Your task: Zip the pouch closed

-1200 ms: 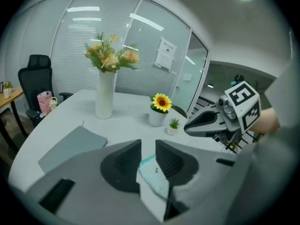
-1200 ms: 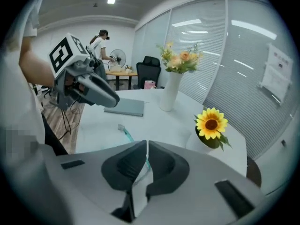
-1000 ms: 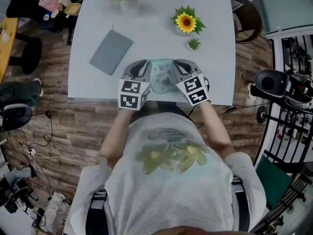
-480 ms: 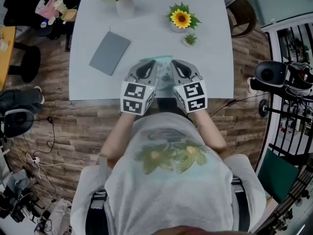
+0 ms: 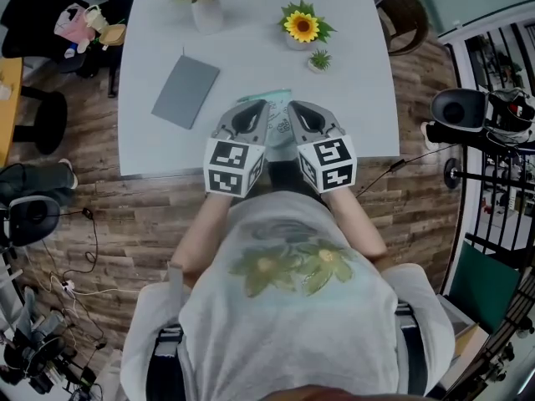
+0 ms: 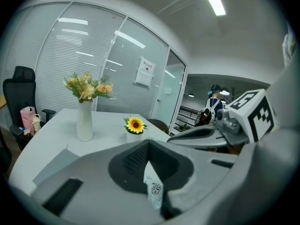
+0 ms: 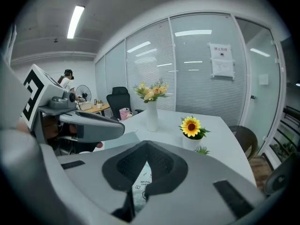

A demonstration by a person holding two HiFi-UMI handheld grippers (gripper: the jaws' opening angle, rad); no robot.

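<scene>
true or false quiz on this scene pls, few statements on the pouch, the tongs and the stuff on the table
1. The left tongs and right tongs are both shut on the pouch. True.
2. The sunflower pot stands on the grey folder. False: they are apart, each resting directly on the table.
3. The vase lies tipped over. False: it stands upright.
4. A small green plant sits beside the sunflower pot. True.
</scene>
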